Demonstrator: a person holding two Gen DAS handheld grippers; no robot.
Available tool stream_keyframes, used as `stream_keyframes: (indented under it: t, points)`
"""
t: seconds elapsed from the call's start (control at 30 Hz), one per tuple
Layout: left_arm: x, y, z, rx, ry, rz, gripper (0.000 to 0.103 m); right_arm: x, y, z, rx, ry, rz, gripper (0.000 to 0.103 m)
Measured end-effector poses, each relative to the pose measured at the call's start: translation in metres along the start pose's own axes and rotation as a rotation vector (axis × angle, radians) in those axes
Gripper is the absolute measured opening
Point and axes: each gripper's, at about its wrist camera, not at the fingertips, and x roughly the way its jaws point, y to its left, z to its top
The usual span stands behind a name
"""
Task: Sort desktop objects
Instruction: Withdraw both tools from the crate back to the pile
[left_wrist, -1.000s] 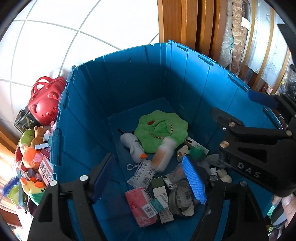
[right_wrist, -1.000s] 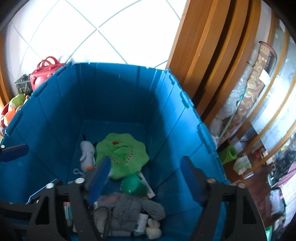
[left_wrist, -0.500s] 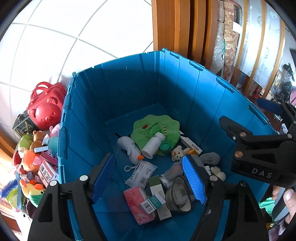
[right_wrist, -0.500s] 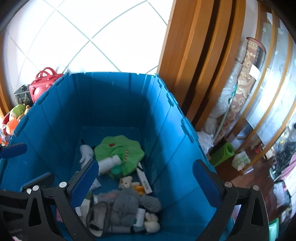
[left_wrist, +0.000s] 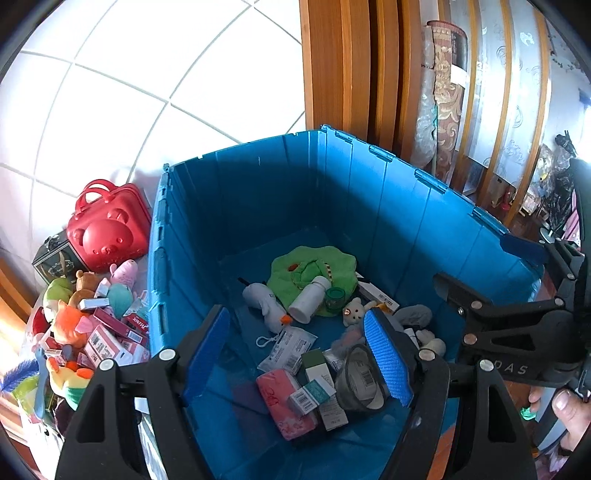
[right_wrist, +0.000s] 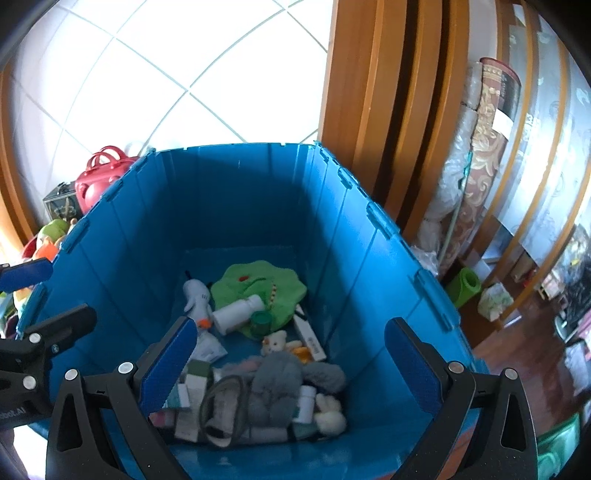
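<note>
Already the blue bin held a white bottle, plush toys and small boxes, while a heap of toys left of the bin awaited sorting. Both the left gripper and right gripper hovered above the bin, fingers spread wide and holding nothing.

It looked like a lived-in home: beyond the claw stood a blue storage bin on white floor tiles, wooden door frames and a rolled carpet to its right, plush toys heaped left.
</note>
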Motion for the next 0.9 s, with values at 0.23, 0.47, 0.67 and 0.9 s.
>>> stream_keyframes:
  t: [0.23,0.47,0.67,0.9]
  points:
    - [-0.019,0.013,-0.018,-0.021,-0.017,-0.017,0.075,-0.019,0.020,-0.010,-0.012,-0.028,0.025,0.103]
    - [-0.046,0.046,-0.039,-0.065,-0.071,0.002,0.075,-0.045,0.055,-0.008,-0.027,-0.108,0.083,0.103]
    - [-0.064,0.098,-0.054,-0.143,-0.121,0.064,0.075,-0.057,0.113,0.005,-0.078,-0.171,0.131,0.103]
    - [-0.083,0.186,-0.081,-0.252,-0.166,0.166,0.075,-0.063,0.188,0.021,-0.136,-0.202,0.210,0.103]
